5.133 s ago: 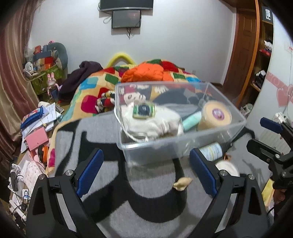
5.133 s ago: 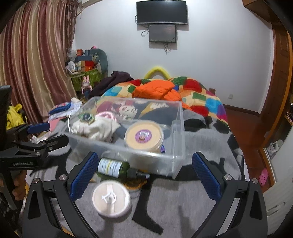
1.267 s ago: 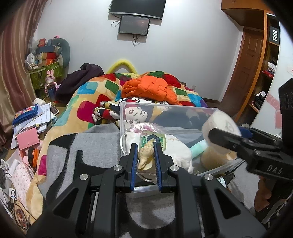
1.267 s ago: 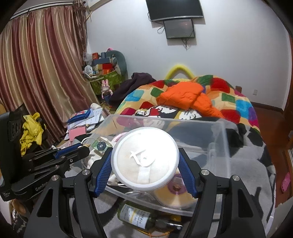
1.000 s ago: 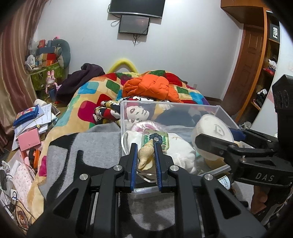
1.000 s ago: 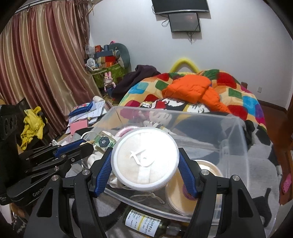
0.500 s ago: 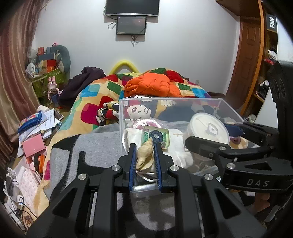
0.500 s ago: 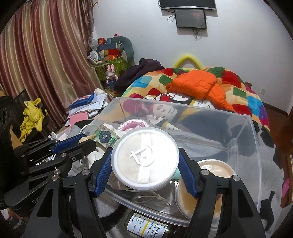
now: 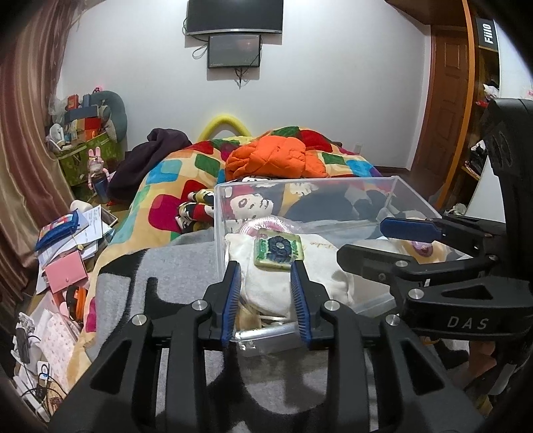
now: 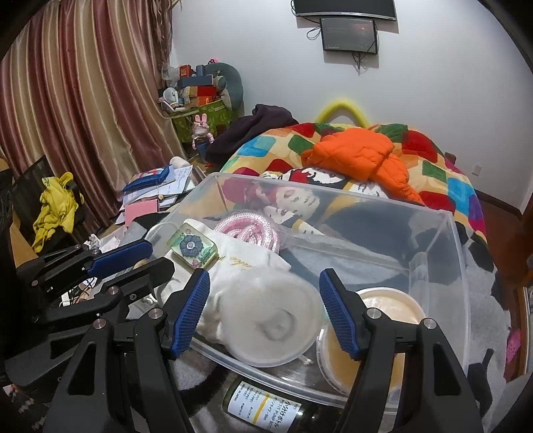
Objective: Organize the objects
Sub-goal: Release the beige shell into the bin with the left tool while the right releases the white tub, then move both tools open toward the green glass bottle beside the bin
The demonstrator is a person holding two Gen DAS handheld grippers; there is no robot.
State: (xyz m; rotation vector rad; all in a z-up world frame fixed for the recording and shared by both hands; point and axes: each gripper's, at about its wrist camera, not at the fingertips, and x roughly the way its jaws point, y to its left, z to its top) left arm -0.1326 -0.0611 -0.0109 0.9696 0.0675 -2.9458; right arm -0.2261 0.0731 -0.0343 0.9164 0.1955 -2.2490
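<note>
Both hand-held grippers hang over the clear plastic bin [image 10: 443, 266] for drop-off: left hand-held gripper [image 9: 265, 296] opening and empty, right hand-held gripper [image 10: 266, 311] released, white round puff [image 10: 266, 319] inside at 6 o'clock.

Wall-mounted TV [image 9: 234, 16] above small monitor [image 9: 234, 51], striped curtain [image 10: 83, 100] at left, orange puffer jacket [image 9: 273, 158] on patchwork quilt [image 9: 173, 186], dark garment [image 10: 256, 125] behind, paper clutter [image 9: 73, 233] on floor, wooden door [image 9: 446, 110] right.
</note>
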